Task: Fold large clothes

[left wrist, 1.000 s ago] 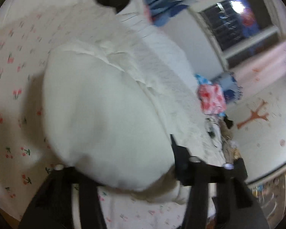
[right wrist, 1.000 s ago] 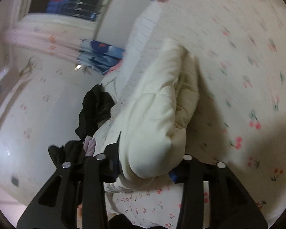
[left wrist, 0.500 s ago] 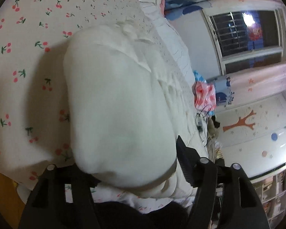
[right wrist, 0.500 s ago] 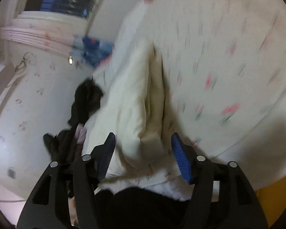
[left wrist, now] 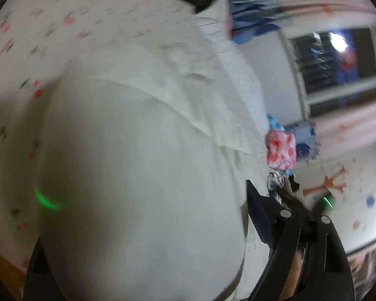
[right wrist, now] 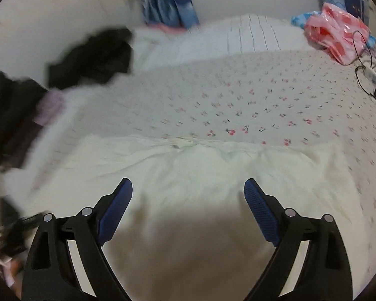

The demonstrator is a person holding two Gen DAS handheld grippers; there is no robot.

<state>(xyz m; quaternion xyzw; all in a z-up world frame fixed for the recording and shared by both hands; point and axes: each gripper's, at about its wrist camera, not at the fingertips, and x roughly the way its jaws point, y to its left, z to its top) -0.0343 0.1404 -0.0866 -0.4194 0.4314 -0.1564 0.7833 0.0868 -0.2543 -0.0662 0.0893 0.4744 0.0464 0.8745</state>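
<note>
The bed [right wrist: 263, 95] had a cherry-print sheet. A big white garment [right wrist: 200, 175] lay across its near side. The right claw [right wrist: 188, 198] was wide open above it, holding nothing. The left claw [left wrist: 148, 225] was full of white cloth; I couldn't tell if it gripped.

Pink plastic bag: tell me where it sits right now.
In the right wrist view the pink plastic bag lies at the bed's far right corner, beside the striped pillow and above a black cable. The left wrist view shows it at mid-right.
</note>
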